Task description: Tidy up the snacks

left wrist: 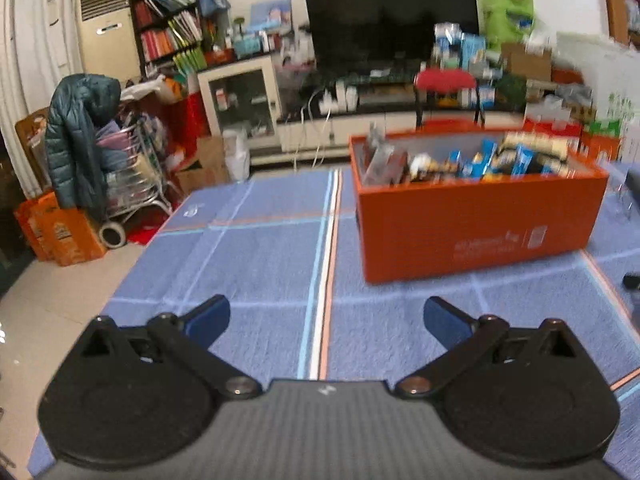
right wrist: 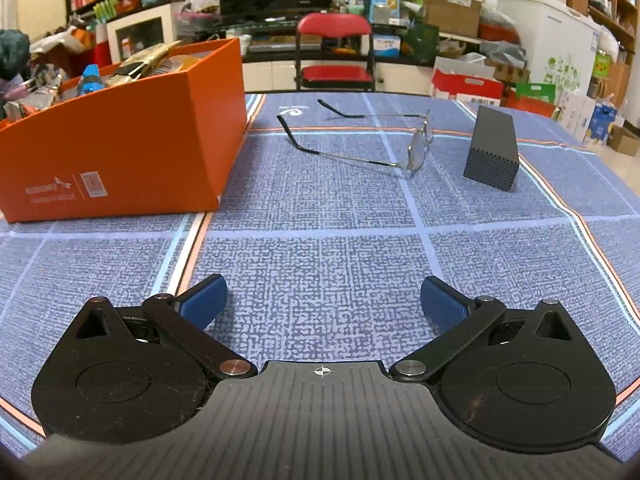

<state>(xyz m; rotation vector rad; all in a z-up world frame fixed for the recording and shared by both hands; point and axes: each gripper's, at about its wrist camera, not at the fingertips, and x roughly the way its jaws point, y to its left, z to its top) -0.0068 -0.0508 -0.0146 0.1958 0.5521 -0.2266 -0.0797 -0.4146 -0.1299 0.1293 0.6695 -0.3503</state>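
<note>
An orange box (left wrist: 476, 224) stands on the blue checked tablecloth, right of centre in the left wrist view, and holds several snack packets (left wrist: 480, 160) in blue, black and gold wrappers. The same box (right wrist: 120, 140) is at the left in the right wrist view, with snacks (right wrist: 92, 76) showing above its rim. My left gripper (left wrist: 326, 316) is open and empty, above the cloth, short of the box. My right gripper (right wrist: 323, 298) is open and empty, low over the cloth to the right of the box.
A pair of glasses (right wrist: 400, 144) lies unfolded on the cloth beyond my right gripper. A dark rectangular block (right wrist: 494, 148) stands to their right. A red chair (right wrist: 334, 52) is behind the table's far edge. The table's left edge (left wrist: 132, 268) drops to a cluttered floor.
</note>
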